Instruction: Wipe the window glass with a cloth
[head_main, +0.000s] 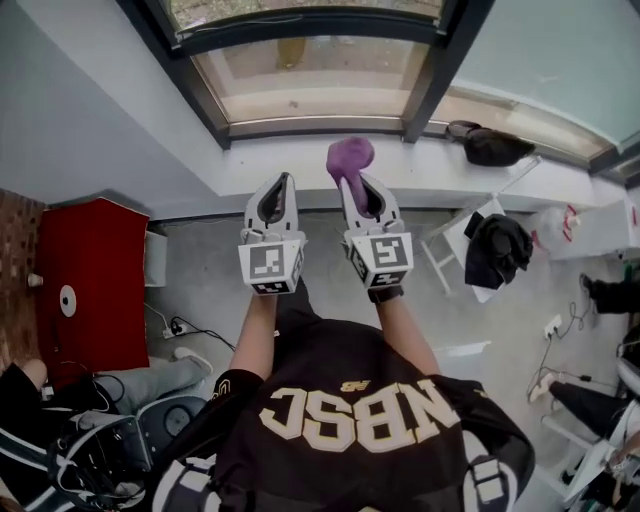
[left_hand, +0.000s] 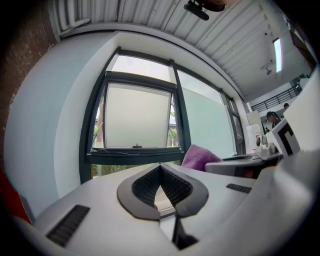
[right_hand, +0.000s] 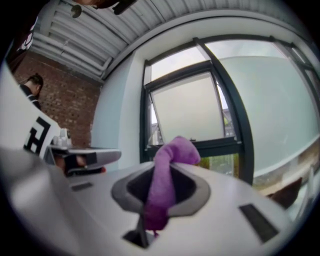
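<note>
Your R claw (head_main: 358, 190) clamps the purple cloth (head_main: 350, 157), wad fwd of tips to meet window glass (head_main: 310, 75) ahead; L claw (head_main: 279, 190) closed, empty.

Straight ahead of the jaws there's a dark-framed window (head_main: 310, 75) with daylight coming through, set in a pale wall (head_main: 70, 110) over a white sill (head_main: 230, 170). There's grey floor (head_main: 200, 270) below the jaws. Off to their left are a red cabinet (head_main: 95, 270) and a brick wall (right_hand: 75, 100). There's a ribbed ceiling (left_hand: 150, 20) overhead, with a strip light (left_hand: 277, 52) up to the right.
</note>
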